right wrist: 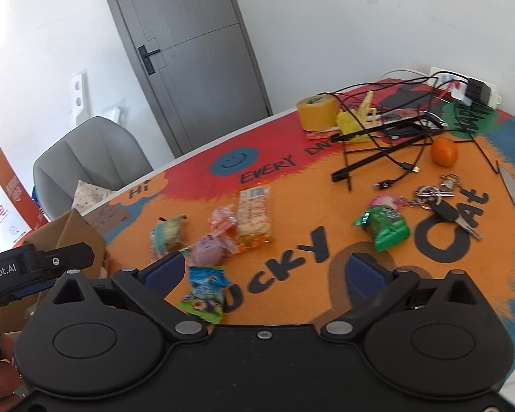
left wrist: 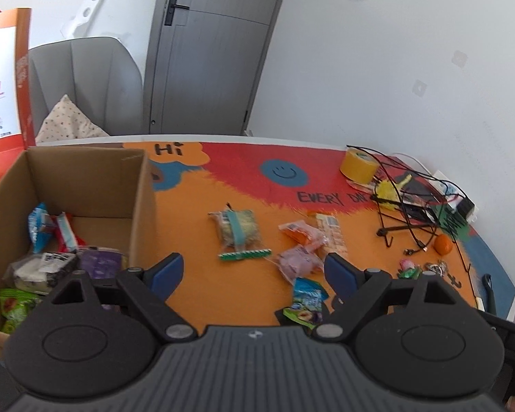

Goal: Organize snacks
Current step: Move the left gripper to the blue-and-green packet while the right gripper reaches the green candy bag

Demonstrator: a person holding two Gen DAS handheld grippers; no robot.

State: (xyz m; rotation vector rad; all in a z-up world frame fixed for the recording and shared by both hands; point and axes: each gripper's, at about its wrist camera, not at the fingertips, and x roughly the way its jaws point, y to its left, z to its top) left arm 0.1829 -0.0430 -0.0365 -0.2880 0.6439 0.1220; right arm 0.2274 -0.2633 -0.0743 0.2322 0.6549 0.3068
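Both grippers, left (left wrist: 250, 271) and right (right wrist: 264, 271), gape wide and empty over crinkly bright snacks (right wrist: 254, 216); more fill the box (left wrist: 86, 178).

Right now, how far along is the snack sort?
Partly done: several packets already lie in the cardboard box. In hand: nothing; left tongs and right tongs are both open and empty. Left on the table mat: the blue packet, purple packet, wafer pack and green packet, among others.
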